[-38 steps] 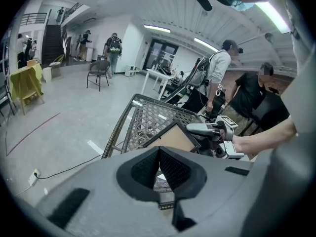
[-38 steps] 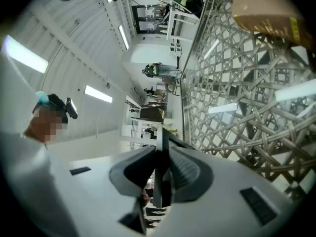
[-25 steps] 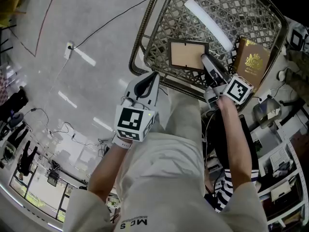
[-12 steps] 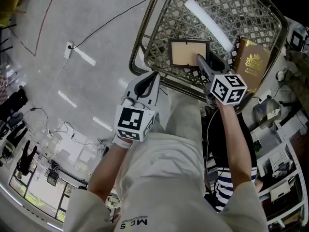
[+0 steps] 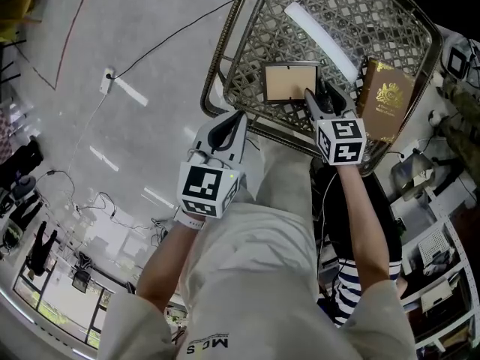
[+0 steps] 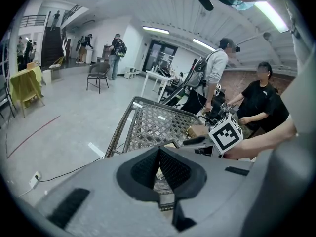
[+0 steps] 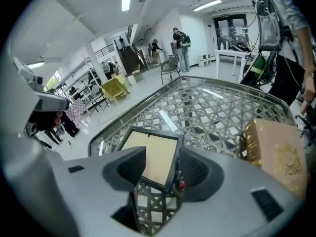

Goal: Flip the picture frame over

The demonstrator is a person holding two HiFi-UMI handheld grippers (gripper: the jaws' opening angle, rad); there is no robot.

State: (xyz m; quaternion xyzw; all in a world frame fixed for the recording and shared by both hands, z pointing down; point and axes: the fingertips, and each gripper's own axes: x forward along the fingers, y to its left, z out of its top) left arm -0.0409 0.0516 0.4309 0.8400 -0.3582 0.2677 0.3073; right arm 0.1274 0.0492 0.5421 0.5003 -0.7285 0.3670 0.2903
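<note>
My right gripper [image 5: 316,93] is wide open and holds nothing, and the picture frame [image 5: 291,82] lies flat on the wire table [image 5: 375,21] right in front, its near edge between my jaws.

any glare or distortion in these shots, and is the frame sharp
Head view: ceiling lights glare off the floor and lay a bright strip on the mesh table. Both gripper views: fisheye bending, dark corners. Right gripper view: the frame is sharp.
</note>
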